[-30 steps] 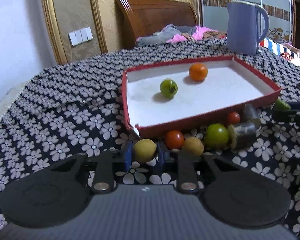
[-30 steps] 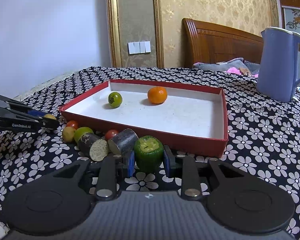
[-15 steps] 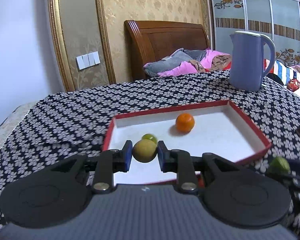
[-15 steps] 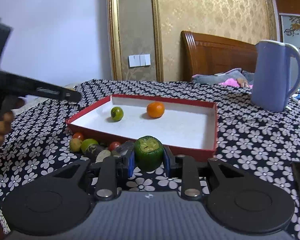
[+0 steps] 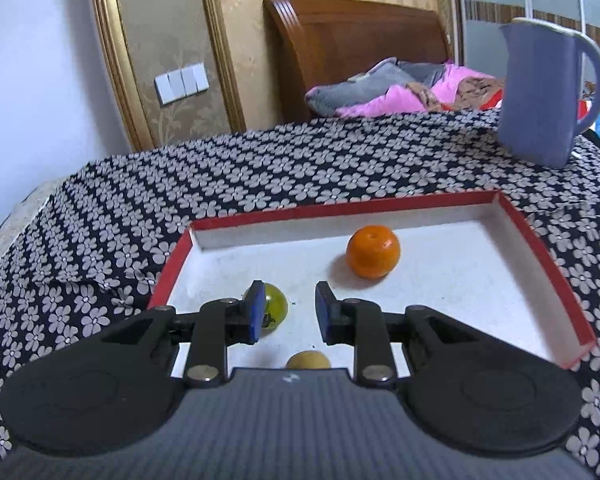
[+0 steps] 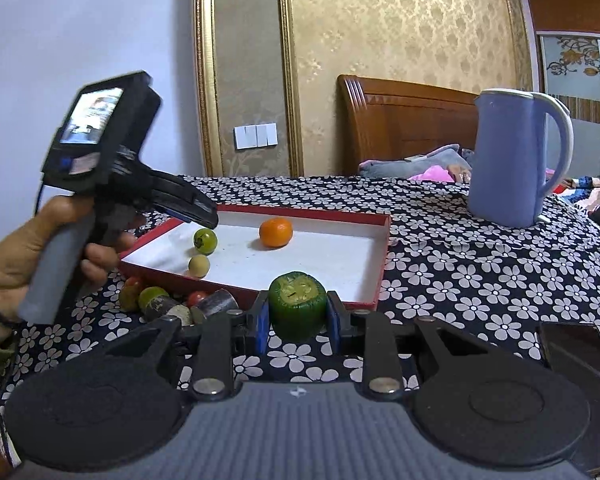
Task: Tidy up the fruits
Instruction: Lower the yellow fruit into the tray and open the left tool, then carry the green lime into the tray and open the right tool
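**Yellow fruit dropped into the tray; green one next**

The small yellow fruit (image 5: 308, 360) now lies loose on the white floor of the red tray (image 5: 548, 264), just beside the green tomato (image 5: 274, 306) and well apart from the orange (image 5: 373, 252). Half a second ago it sat pinched in the left gripper (image 5: 287, 316); now those fingers stand slightly apart with nothing between them, hovering over the tray's near-left corner. That makes three fruits in the tray, and this hand looks free to go back for another.

The right gripper (image 6: 298, 314) has its fingers closed on the cut green fruit (image 6: 297, 304), held above the flowered surface (image 6: 480, 264) just short of the tray's near wall, as it was a second ago. It is likely next to go in.

Only the right wrist view shows the fruits left outside the tray (image 6: 168, 304), clustered against the near-left wall, and the person's hand (image 6: 32, 256) on the left gripper's handle. The left view shows the emptied fingers close up.
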Demonstrator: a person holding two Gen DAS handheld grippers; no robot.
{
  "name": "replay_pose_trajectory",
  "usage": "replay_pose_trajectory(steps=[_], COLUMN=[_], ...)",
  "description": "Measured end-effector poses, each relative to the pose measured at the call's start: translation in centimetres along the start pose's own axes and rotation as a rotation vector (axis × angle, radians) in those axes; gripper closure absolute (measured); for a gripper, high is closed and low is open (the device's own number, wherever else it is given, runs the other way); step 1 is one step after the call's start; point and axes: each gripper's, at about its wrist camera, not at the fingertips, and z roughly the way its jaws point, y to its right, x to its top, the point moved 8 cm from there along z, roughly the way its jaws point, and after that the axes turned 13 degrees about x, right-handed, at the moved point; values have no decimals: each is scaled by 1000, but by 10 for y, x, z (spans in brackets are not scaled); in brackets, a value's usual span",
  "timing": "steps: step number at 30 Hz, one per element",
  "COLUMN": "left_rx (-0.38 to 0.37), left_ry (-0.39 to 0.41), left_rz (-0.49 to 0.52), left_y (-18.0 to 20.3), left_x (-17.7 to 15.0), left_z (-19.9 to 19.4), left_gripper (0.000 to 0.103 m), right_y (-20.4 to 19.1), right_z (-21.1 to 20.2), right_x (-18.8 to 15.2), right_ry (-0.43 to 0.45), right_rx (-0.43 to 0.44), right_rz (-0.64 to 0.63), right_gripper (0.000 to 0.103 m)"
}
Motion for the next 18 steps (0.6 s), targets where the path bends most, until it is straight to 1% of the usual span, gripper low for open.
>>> replay_pose_trajectory(steps=[2,4,6,8,9,10,11,12,14,16,18], left_rx=[7,24,49,67,74,82,96,117,169,223,256], left_ry=[-11,-4,2,10,15,18,20,30,63,88,100], left_rz=[-4,3,2,-21,-41,-58,-83,-115,-161,-186,-217], left_y=[-1,-6,-14,-27,-36,-44,-54,-65,-86,-101,-112], left_x=[-3,-7,-10,-14,-16,-19,-23,-29,-43,-58,-74], left_z=[4,2,-1,-8,-12,-16,-21,-26,-37,-46,-49], left_gripper=[78,73,61,55,47,43,30,19,16,13,12], right_y=[0,-1,-2,-4,-5,-7,-8,-10,-14,-19,-24], right_z=[0,2,3,4,4,5,6,6,8,8,8], right_x=[0,0,1,0,0,0,1,2,4,8,12], right_ry=[0,-2,-2,-2,-2,-4,-5,-5,-7,-7,-7], right_rx=[2,3,5,9,11,13,14,15,14,13,13], right_rz=[1,-1,0,1,1,0,0,-1,-5,-10,-9], right_gripper=[75,75,75,75,75,75,75,75,75,75,75])
